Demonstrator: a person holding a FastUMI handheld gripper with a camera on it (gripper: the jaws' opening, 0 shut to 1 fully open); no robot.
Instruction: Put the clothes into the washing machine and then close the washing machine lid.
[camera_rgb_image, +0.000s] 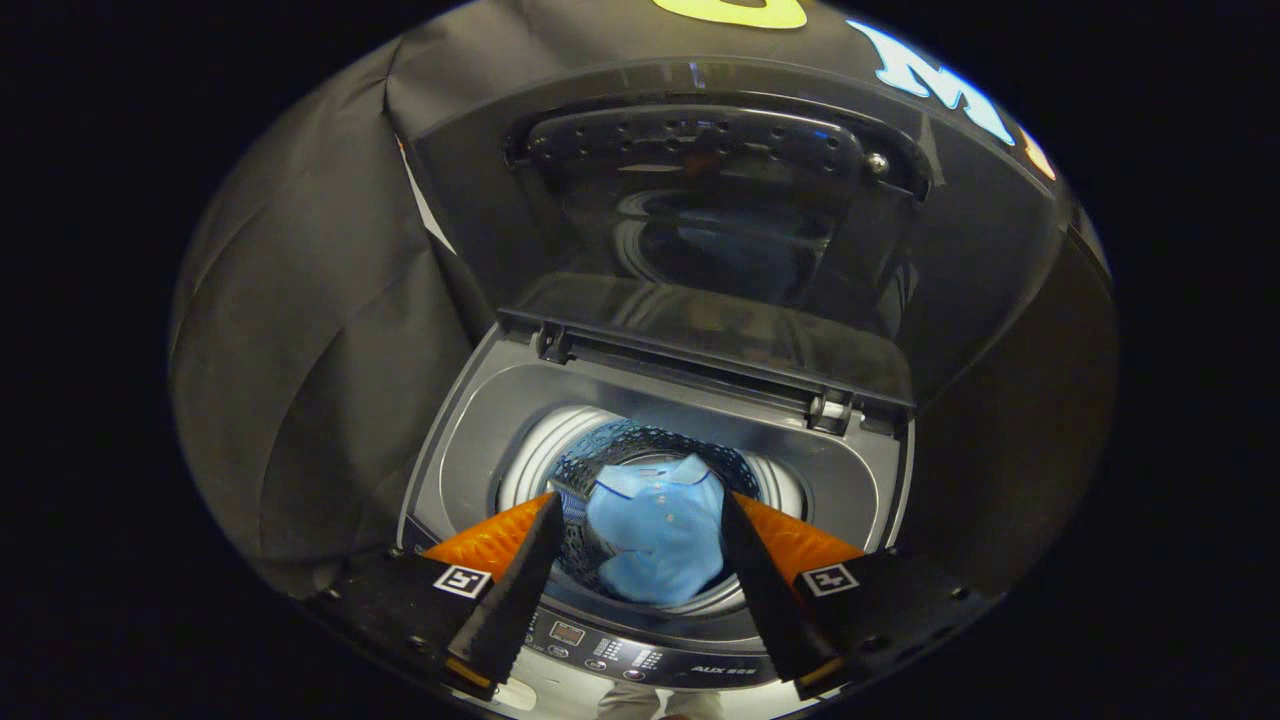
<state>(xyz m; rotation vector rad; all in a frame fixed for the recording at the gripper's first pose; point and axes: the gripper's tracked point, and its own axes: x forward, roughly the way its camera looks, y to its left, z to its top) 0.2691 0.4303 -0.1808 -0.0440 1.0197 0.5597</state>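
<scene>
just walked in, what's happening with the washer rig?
A person is holding the gripper above the top-loading washing machine. Its fingers are spread apart, gripping nothing. A light blue shirt lies down in the drum, seen between the fingers. The lid stands raised at the back, so closing it is not yet done.

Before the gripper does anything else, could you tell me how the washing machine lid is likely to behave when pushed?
The lid stands open on hinges, so it should probably swing down rigidly rather than flex. Its glossy, see-through panel may be slippery. The open gripper hovers above the blue shirt in the drum.
</scene>
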